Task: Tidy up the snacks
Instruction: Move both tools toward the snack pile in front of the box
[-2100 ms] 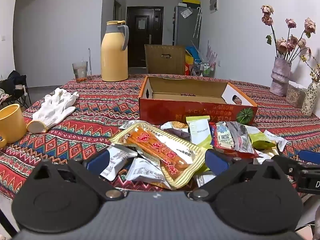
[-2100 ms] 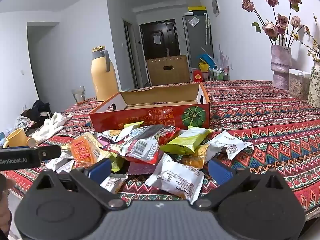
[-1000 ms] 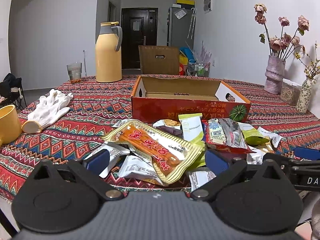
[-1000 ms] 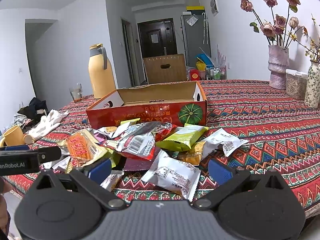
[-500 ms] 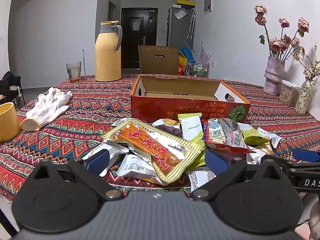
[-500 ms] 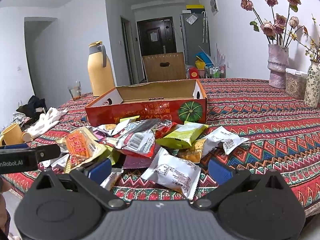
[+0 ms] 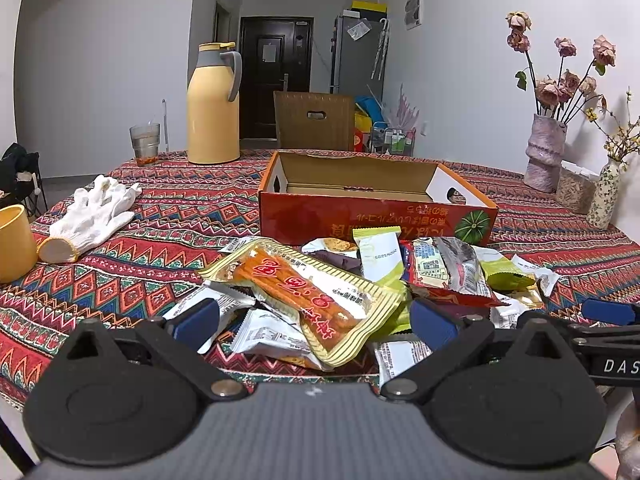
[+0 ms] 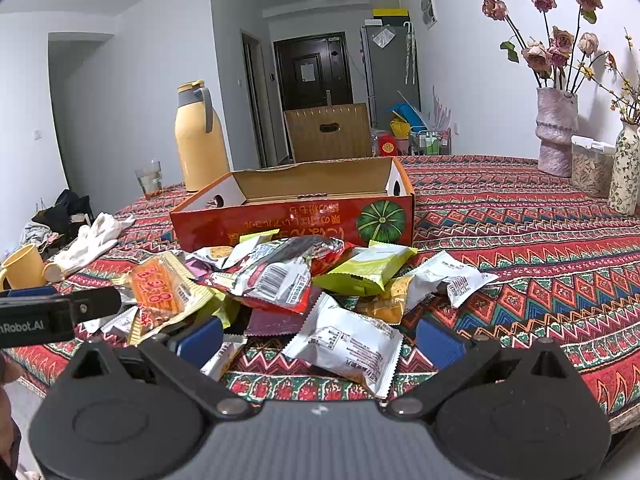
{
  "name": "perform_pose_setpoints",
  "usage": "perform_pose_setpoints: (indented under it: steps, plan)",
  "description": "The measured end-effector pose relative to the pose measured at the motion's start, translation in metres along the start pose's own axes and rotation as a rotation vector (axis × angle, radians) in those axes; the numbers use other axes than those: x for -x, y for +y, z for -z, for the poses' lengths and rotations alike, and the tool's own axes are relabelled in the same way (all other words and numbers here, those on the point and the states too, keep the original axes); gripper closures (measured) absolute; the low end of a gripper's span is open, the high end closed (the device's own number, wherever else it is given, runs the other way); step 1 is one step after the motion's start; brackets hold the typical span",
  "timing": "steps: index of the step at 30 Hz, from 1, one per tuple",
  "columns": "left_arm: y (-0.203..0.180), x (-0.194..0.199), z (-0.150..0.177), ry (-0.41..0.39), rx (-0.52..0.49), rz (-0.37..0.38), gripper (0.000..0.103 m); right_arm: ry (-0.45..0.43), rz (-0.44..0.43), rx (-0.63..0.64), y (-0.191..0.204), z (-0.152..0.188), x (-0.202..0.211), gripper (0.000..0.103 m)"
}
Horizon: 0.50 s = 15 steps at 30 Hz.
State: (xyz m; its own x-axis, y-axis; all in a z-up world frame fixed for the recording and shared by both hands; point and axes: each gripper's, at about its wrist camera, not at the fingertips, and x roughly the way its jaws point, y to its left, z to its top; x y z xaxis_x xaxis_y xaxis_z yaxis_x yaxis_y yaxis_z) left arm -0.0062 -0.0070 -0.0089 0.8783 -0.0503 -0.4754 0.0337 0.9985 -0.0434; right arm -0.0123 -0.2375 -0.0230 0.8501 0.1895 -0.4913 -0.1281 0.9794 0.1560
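A heap of snack packets lies on the patterned tablecloth in front of an open, empty red cardboard box (image 7: 376,216) (image 8: 292,222). On top at the left is a large yellow-edged packet with an orange snack (image 7: 304,292) (image 8: 158,284). A white packet (image 8: 348,344) lies nearest the right gripper. My left gripper (image 7: 314,322) is open and empty, just short of the orange packet. My right gripper (image 8: 320,336) is open and empty, just short of the white packet. Each gripper shows at the edge of the other's view.
A yellow thermos jug (image 7: 214,104), a glass (image 7: 145,144), white gloves (image 7: 94,212) and a yellow mug (image 7: 14,244) stand at the left. Vases with dried flowers (image 7: 546,156) and a jar (image 7: 576,192) stand at the right. The table edge is right below the grippers.
Both grippers have drawn back slightly and shifted a little; the pile looks a bit farther off. The packets and the box have not moved. Both stay open.
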Motion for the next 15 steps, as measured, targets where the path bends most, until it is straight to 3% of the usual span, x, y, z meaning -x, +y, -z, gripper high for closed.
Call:
perform_pose_setpoints:
  steps: [15]
  plan:
    - [0.0000,-0.0016,0.0003,0.005,0.000,0.001,0.000,0.003,0.000,0.001,0.0003,0.0015,-0.0018,0.000]
